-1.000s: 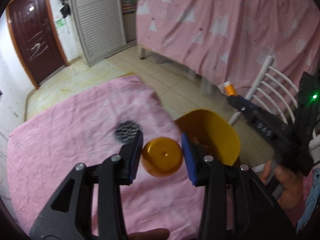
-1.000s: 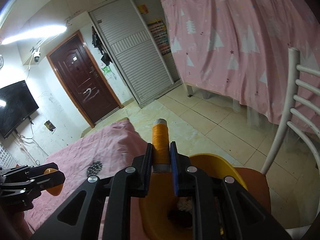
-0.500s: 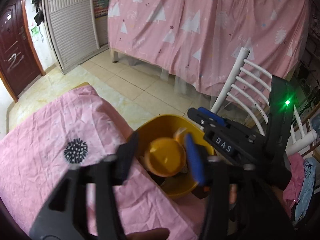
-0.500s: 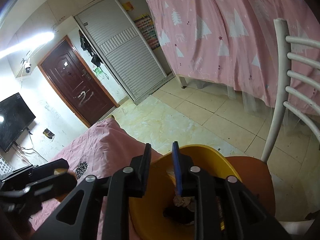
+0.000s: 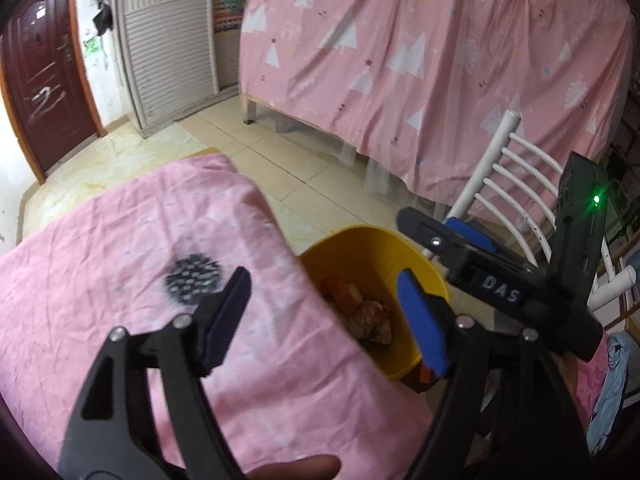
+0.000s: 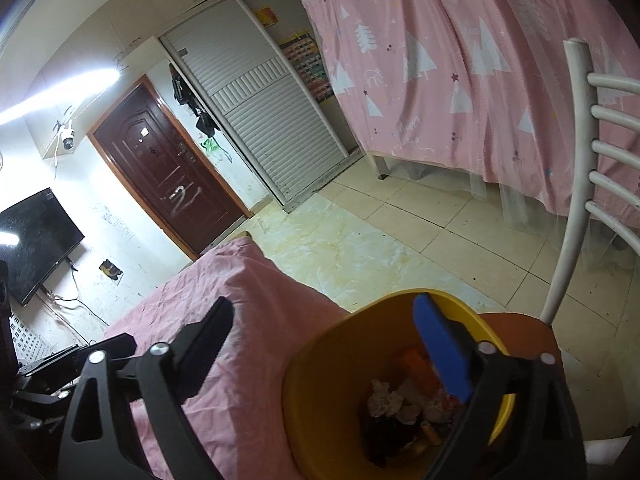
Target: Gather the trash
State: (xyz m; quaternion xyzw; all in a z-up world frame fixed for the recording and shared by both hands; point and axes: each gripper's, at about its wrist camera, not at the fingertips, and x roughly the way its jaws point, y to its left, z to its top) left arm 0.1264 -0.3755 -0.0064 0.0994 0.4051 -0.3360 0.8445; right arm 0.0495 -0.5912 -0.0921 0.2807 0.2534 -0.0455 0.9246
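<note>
A yellow bin (image 5: 424,276) stands on an orange chair seat (image 6: 516,324) beside the pink-covered table (image 5: 120,280). It holds crumpled paper (image 5: 368,320), an orange piece (image 5: 340,292) and other scraps; it also shows in the right wrist view (image 6: 320,360). My left gripper (image 5: 324,320) is open and empty, over the table edge and the bin's near rim. My right gripper (image 6: 324,344) is open and empty, above the bin's rim. The right gripper's body also shows in the left wrist view (image 5: 492,280), past the bin.
The white chair back (image 6: 576,168) rises right of the bin. A pink tree-print curtain (image 5: 420,60) hangs behind. Tiled floor (image 6: 380,240) lies beyond the table. A black spiky print (image 5: 194,276) marks the cloth. A dark door (image 6: 160,172) and a television (image 6: 32,240) are at left.
My left gripper let go of the orange lid over the bin and opened wide. My right gripper dropped the orange spool into the bin and opened wide.
</note>
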